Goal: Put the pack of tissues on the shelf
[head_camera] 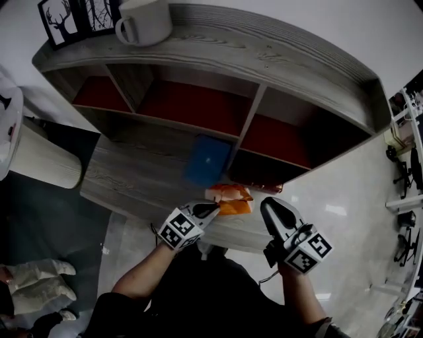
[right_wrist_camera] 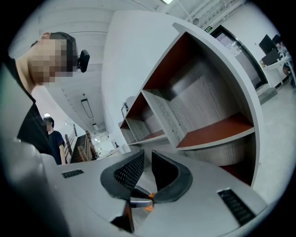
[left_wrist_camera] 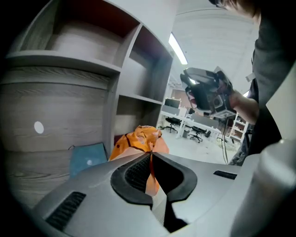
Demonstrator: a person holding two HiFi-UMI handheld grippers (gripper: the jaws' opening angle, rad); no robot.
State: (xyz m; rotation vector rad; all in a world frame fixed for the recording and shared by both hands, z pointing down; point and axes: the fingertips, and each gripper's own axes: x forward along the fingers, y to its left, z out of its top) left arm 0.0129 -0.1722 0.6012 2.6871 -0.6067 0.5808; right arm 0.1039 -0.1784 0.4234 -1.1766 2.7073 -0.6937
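An orange pack of tissues [head_camera: 231,198] lies on the low grey wooden ledge [head_camera: 132,178] in front of the shelf unit [head_camera: 277,59]. My left gripper [head_camera: 213,208] is shut on the near edge of the pack. In the left gripper view the jaws [left_wrist_camera: 151,155] pinch a thin flap of the orange wrapper, and the rest of the pack [left_wrist_camera: 138,139] bulges beyond the tips. My right gripper [head_camera: 269,206] hovers just right of the pack. Its jaws [right_wrist_camera: 147,155] stand a little apart with nothing between them. It also shows in the left gripper view as the right gripper [left_wrist_camera: 208,92] held in a hand.
A flat blue item [head_camera: 207,160] leans at the back of the ledge, just beyond the pack. The shelf has several open compartments with red floors [head_camera: 188,105]. A white mug [head_camera: 145,21] and a deer picture [head_camera: 66,20] stand on top. A white cylinder [head_camera: 39,162] is at the left.
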